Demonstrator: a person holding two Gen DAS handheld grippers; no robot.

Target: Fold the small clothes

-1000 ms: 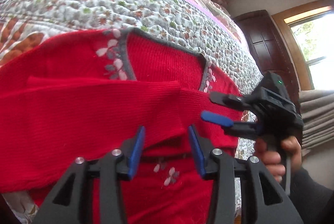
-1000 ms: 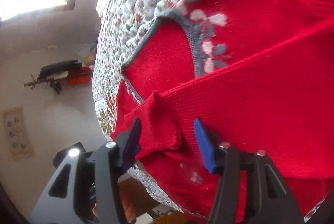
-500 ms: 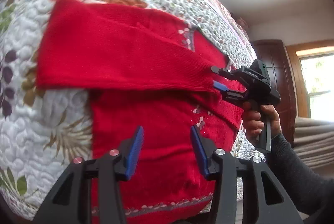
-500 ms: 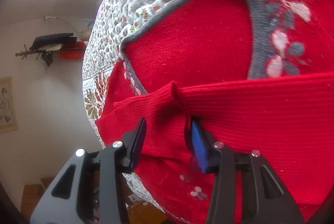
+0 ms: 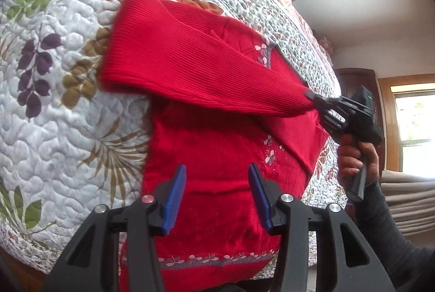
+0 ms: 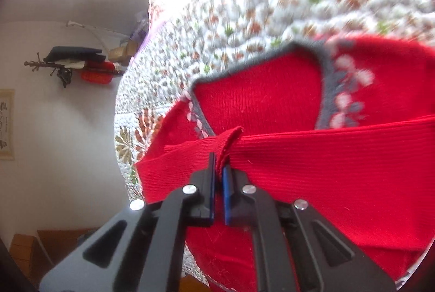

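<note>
A floral quilted bed point(image 5: 54, 107) carries the red knitted sweater point(image 5: 217, 169) lying flat. The right tool point(image 6: 218, 172) is clamped on the ribbed red sleeve cuff point(image 6: 228, 142) toward three o'clock; the left tool point(image 5: 217, 196) hovers agape, empty. Better keep the sleeve taut and lay it level across the chest.

There are no words, numbers or brand names that can be read here. A paper picture point(image 6: 6, 123) hangs on the wall at the far left of the right wrist view, and it has dark marks on it, but they are too small and blurry to read. The red sweater point(image 5: 217, 161) has only little flower shapes on it, no letters.
</note>
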